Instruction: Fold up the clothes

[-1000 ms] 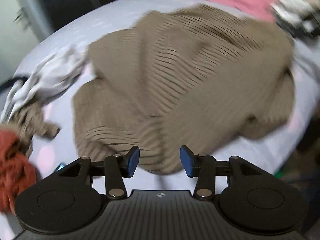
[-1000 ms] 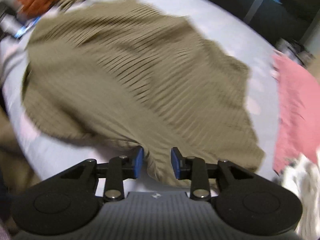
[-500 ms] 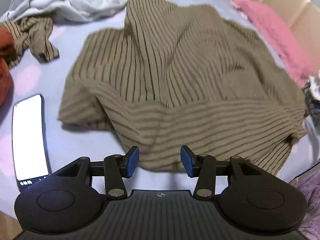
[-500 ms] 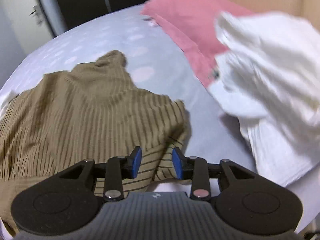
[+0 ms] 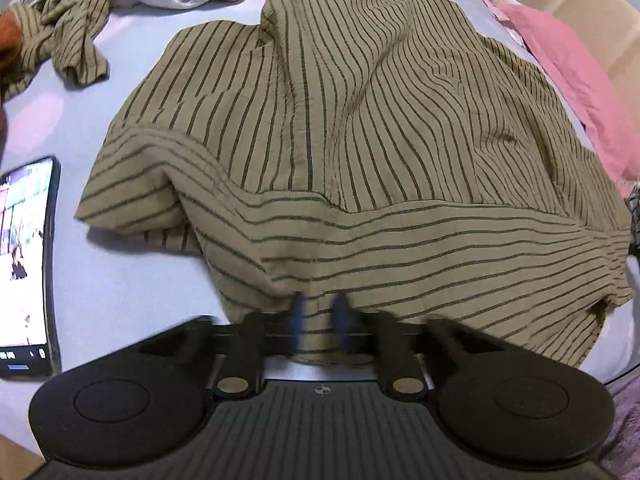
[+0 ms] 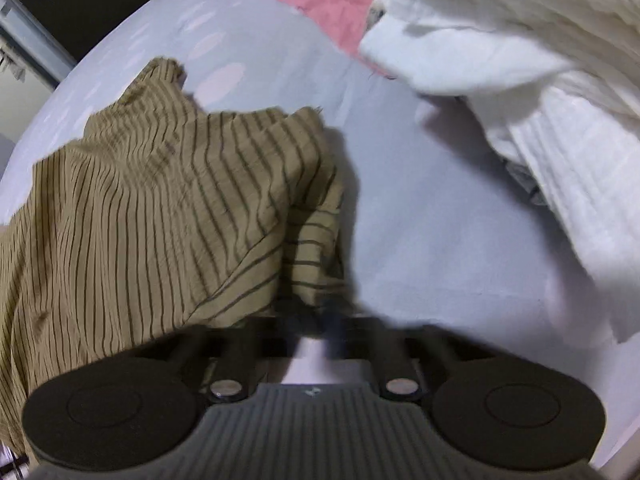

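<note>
Olive striped shirt (image 5: 360, 152) lies spread but rumpled on the pale bed (image 5: 132, 284), reaching away from both wrist cameras, its near edge right at the tips of both tongs. Left tongs (image 5: 318, 320) have just been closing, blue pads blurred, and are now pinching the near hem band where the stripes run crosswise. Right tongs (image 6: 316, 320) have also just been closing, onto a bunched corner of the same shirt (image 6: 160, 208); from that view the cloth stretches off to the left, bare sheet (image 6: 432, 216) to the right. So the two hands pinch one edge at two points, and the shirt's bulk lies ahead of both tongs. The likely next move is to lift that edge and carry it forward over the body. Neither hand looks nearer. Watch for: phone (image 5: 26, 264) lying screen up to the left of the hem, white knit garment (image 6: 540, 92) and pink cloth (image 5: 576, 80) close on the right.
</note>
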`<act>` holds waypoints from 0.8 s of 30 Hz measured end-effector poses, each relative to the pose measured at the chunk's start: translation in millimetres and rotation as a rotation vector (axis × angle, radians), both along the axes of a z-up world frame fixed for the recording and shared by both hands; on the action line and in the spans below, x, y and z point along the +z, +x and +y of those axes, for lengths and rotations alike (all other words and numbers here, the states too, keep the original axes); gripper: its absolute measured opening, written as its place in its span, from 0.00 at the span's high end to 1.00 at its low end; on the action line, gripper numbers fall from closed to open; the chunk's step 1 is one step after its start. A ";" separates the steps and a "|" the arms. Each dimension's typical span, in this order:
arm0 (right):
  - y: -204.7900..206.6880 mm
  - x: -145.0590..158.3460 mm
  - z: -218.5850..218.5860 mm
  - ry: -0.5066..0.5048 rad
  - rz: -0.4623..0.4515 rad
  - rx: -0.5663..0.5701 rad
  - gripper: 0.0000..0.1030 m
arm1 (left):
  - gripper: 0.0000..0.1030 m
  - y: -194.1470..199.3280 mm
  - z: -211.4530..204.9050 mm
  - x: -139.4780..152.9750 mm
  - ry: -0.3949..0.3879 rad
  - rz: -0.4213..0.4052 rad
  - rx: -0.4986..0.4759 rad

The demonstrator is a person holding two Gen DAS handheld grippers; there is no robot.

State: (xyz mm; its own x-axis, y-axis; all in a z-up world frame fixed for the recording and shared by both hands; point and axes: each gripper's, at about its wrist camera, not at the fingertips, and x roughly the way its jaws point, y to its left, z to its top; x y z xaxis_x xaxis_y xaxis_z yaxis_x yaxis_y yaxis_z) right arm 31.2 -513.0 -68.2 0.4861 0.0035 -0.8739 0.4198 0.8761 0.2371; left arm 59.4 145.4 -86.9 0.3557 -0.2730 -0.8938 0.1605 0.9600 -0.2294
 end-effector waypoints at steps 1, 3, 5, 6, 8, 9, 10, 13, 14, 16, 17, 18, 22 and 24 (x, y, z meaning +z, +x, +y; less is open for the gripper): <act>0.0 7.0 4.1 -0.076 -0.009 0.016 0.96 | 1.00 0.4 -0.1 1.8 0.008 -0.006 -0.001; 0.3 20.4 11.7 -0.246 -0.017 0.042 0.96 | 1.00 0.6 0.2 6.1 0.028 -0.022 0.001; 1.1 26.6 20.3 -0.468 0.027 0.084 0.96 | 1.00 0.8 2.8 8.3 0.042 -0.021 0.012; 1.6 26.9 24.4 -0.568 0.058 0.115 0.96 | 1.00 1.0 4.3 9.2 0.049 -0.020 0.018; 2.9 20.3 27.2 -0.619 0.099 0.145 0.96 | 1.00 1.8 7.4 10.0 0.074 -0.015 0.039; 3.6 16.7 28.4 -0.638 0.119 0.158 0.96 | 1.00 1.9 9.8 10.5 0.074 -0.012 0.049; 4.6 12.4 28.4 -0.641 0.136 0.164 0.96 | 1.00 2.0 12.6 11.1 0.069 -0.009 0.059; 6.8 2.9 26.8 -0.601 0.168 0.188 0.95 | 1.00 -2.1 12.5 12.3 0.057 -0.014 0.048; 6.3 3.2 27.0 -0.596 0.166 0.191 0.94 | 1.00 -3.5 12.0 12.5 0.053 -0.013 0.042; 4.7 6.4 28.4 -0.600 0.151 0.191 0.85 | 1.00 -5.8 11.2 13.7 0.040 -0.014 0.047; 4.1 9.2 29.8 -0.613 0.138 0.189 0.78 | 1.00 -6.4 10.8 14.4 0.035 -0.015 0.052; 2.6 13.5 32.2 -0.628 0.119 0.187 0.63 | 1.00 -7.5 11.8 15.6 0.022 -0.016 0.056; -4.8 31.4 42.0 -0.574 0.023 0.164 0.60 | 0.86 -9.4 10.6 17.5 -0.010 -0.019 0.084; -9.1 40.9 47.0 -0.485 -0.038 0.132 0.59 | 0.81 -9.7 9.7 16.6 -0.013 -0.018 0.092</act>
State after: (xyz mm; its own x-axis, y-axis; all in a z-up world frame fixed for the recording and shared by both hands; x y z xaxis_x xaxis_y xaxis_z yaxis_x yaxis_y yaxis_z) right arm 22.1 -465.9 -27.3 0.5401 -0.3351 -0.7720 0.2967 0.9342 -0.1979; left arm 49.7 155.1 -70.4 0.3956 -0.2498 -0.8838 0.0755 0.9679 -0.2398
